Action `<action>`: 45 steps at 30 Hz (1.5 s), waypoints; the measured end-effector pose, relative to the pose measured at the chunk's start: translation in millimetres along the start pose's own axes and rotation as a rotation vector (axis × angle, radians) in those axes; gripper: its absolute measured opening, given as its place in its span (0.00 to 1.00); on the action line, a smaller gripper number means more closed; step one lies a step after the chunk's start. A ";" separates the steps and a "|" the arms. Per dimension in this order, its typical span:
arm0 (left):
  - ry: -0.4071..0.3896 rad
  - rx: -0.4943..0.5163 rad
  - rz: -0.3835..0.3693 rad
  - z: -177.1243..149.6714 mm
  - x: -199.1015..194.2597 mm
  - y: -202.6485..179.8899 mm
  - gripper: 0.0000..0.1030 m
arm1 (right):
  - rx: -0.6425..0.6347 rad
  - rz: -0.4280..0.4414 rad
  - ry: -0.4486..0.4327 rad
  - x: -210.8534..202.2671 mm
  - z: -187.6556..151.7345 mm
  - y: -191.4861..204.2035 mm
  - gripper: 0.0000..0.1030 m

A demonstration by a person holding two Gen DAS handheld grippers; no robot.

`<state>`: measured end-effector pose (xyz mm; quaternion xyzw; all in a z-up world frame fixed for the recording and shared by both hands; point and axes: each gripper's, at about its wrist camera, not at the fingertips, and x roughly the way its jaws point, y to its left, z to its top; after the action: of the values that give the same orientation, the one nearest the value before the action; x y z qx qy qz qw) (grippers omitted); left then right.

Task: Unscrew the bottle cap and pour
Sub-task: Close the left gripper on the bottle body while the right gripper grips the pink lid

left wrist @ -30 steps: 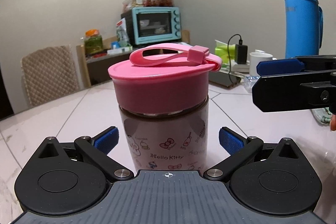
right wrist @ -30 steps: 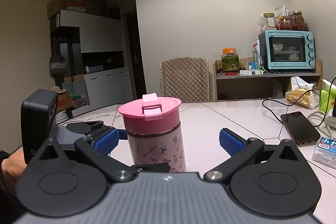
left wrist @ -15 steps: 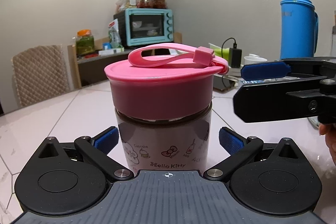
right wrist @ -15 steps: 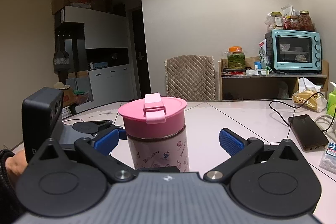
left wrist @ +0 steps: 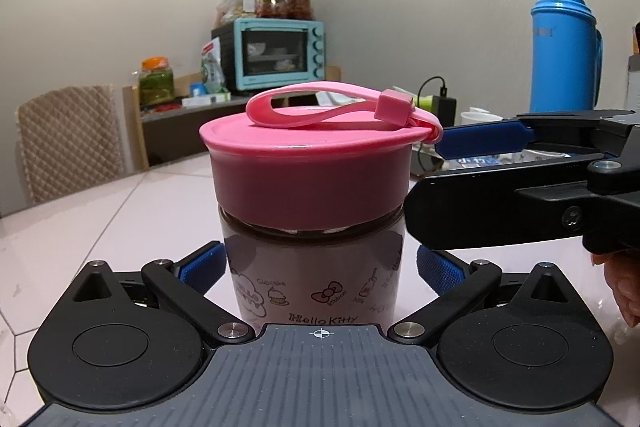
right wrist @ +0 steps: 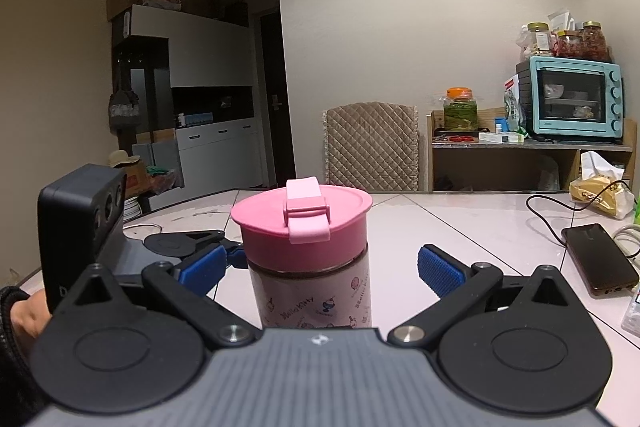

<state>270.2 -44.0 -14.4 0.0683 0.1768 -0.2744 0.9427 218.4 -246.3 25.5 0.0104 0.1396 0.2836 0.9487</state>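
Both grippers have closed in on the bottle (left wrist: 316, 267) over the last second. My left gripper (left wrist: 320, 269) sits low, its jaws apart on either side of the body, the left pad (left wrist: 202, 267) just touching or nearly so, the right pad (left wrist: 438, 271) a little clear. It has slid forward until the bottle fills its view. The bottle stands upright on the table (left wrist: 100, 211), well in from the edges, and its pink cap (left wrist: 312, 175) is on, the strap folded over the top. My right gripper (right wrist: 320, 267) has come in from the right at cap height; in the left view its upper finger (left wrist: 486, 141) is level with the rim beside the strap hinge. Its jaws are spread too, flanking the bottle without touching. So nothing is gripped yet. I judge the approach nearly done: next I clamp the body with the left, then the cap with the right, and twist.
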 end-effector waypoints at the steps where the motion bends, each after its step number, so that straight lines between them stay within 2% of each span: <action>1: 0.000 -0.001 -0.001 -0.1 0.3 0.2 1.00 | 0.000 0.001 0.001 0.9 0.0 -0.3 1.00; 38: -0.013 -0.017 -0.032 -0.6 3.6 7.8 0.99 | -0.006 0.041 0.007 30.5 1.6 -1.1 1.00; 42: -0.006 -0.015 -0.031 -1.3 4.0 8.9 0.88 | -0.007 0.045 0.007 33.0 1.8 -1.0 1.00; 45: -0.003 -0.014 -0.029 -1.2 4.0 8.9 0.88 | -0.007 0.048 0.006 34.3 1.6 0.1 1.00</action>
<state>277.9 -38.2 -16.7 0.0588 0.1784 -0.2869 0.9393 246.2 -227.5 18.2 0.0097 0.1415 0.3068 0.9411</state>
